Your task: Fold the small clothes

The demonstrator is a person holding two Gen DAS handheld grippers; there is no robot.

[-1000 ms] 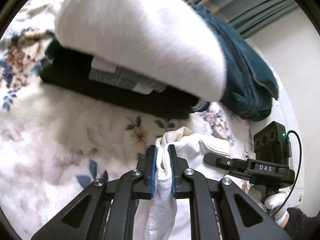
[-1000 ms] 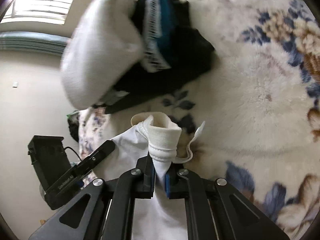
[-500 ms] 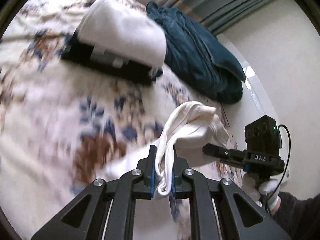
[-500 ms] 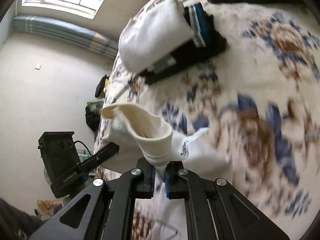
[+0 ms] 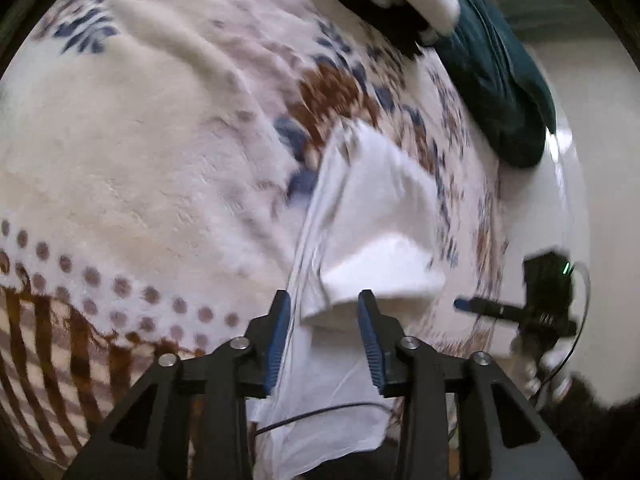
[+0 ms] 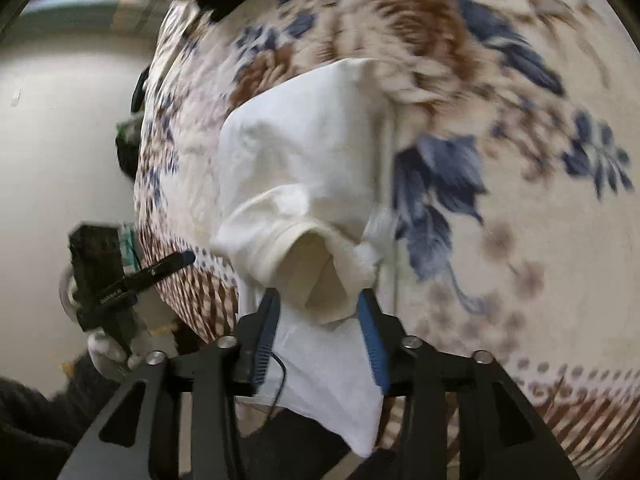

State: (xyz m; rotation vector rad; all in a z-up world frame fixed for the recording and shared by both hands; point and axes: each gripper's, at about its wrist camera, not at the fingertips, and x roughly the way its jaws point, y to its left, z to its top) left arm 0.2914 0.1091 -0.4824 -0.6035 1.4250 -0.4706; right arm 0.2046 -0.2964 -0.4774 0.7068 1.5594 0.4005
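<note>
White garment (image 5: pixel 372 216) lies on the floral blanket (image 5: pixel 140 152), soft thin cotton, one ribbed cuff gaping. Left gripper (image 5: pixel 324 332) and right gripper (image 6: pixel 318 320) both spread wide, holding nothing. Risk: plush pile drags the limp cloth, so it bunches off-square.

A plain white cotton garment (image 5: pixel 372 216) lies ahead of the black gripper with blue pads (image 5: pixel 323 308). Under it, a cream fleece blanket (image 5: pixel 140 152) shows blue-and-brown flowers, brown dots and stripes. Beyond lies a dark teal cloth (image 5: pixel 496 80).
</note>
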